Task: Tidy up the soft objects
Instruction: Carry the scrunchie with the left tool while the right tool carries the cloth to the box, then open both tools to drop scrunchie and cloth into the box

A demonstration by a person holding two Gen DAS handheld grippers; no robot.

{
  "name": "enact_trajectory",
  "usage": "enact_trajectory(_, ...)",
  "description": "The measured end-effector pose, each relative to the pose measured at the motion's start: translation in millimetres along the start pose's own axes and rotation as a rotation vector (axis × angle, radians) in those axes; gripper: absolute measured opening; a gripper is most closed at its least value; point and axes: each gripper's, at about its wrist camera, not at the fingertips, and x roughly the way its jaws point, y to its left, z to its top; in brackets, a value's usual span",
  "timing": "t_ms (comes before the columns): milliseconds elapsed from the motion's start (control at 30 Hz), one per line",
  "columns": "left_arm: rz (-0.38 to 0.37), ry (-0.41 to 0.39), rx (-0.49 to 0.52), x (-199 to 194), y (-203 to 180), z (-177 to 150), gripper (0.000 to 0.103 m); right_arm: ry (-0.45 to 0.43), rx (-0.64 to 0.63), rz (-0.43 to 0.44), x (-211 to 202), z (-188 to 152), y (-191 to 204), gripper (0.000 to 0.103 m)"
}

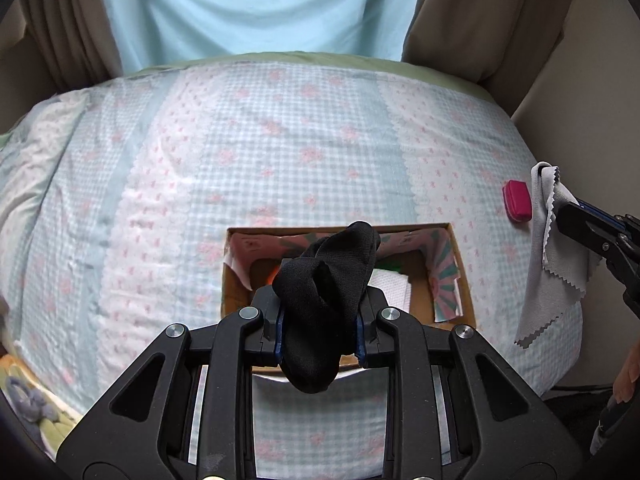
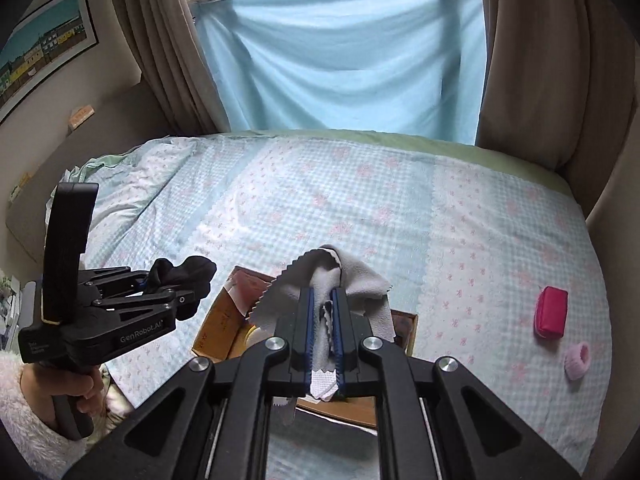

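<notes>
My left gripper [image 1: 320, 312] is shut on a black sock [image 1: 328, 292] and holds it above an open cardboard box [image 1: 460, 272] on the bed. The box holds a white cloth [image 1: 394, 286] and patterned paper. My right gripper [image 2: 323, 300] is shut on a grey cloth with zigzag edges [image 2: 360, 280], held above the box's right side [image 2: 406, 328]. In the left wrist view the grey cloth [image 1: 556, 256] hangs from the right gripper [image 1: 560, 204] at the right edge. In the right wrist view the left gripper [image 2: 160, 284] with the sock [image 2: 188, 272] is at the left.
The bed has a checked blue and pink cover [image 1: 280, 152]. A red pouch [image 2: 552, 312] and a pink fuzzy ring [image 2: 578, 360] lie on the bed to the right of the box. A blue sheet [image 2: 344, 52] and brown curtains hang behind the bed.
</notes>
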Motion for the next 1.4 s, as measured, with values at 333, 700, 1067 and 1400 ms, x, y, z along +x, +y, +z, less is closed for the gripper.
enact_trajectory(333,-0.048,0.152,0.027,69.2,45.3,-14.6,0.022,0.122,0.138,-0.022,68.1,-13.2,15.6,0.008)
enact_trajectory(700,-0.073,0.297,0.093,136.5,37.9,-24.5,0.022,0.256,0.222,-0.074,137.6,-31.8,-13.4,0.008)
enact_trajectory(1067,-0.119,0.319,0.23,147.7,-4.8,-17.5,0.102,0.368,0.298,-0.115,172.2,-37.0,-37.6,0.008)
enact_trajectory(1400,-0.119,0.315,0.232,135.2,-2.6,-31.3,0.103,0.334,0.351,-0.097,158.3,-54.2,-44.0,0.103)
